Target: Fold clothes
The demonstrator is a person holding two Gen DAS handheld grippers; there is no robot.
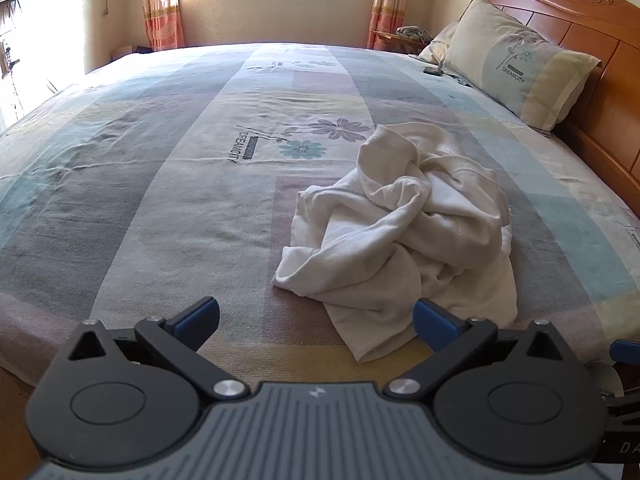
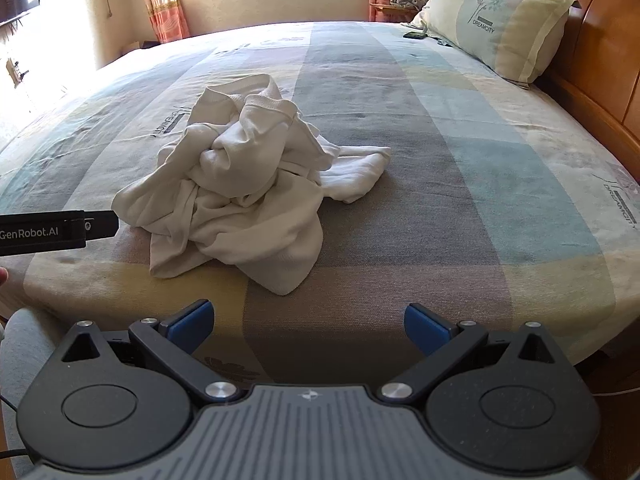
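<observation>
white garment is just a crumpled heap mid-frame on the bed; left gripper and right gripper both spread wide, holding nothing; small dark thing by the pillow, can't tell what

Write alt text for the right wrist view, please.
A crumpled white garment lies in a heap on a bed with a patterned sheet, ahead of the open, empty right gripper. A pillow leans on the wooden headboard.
</observation>
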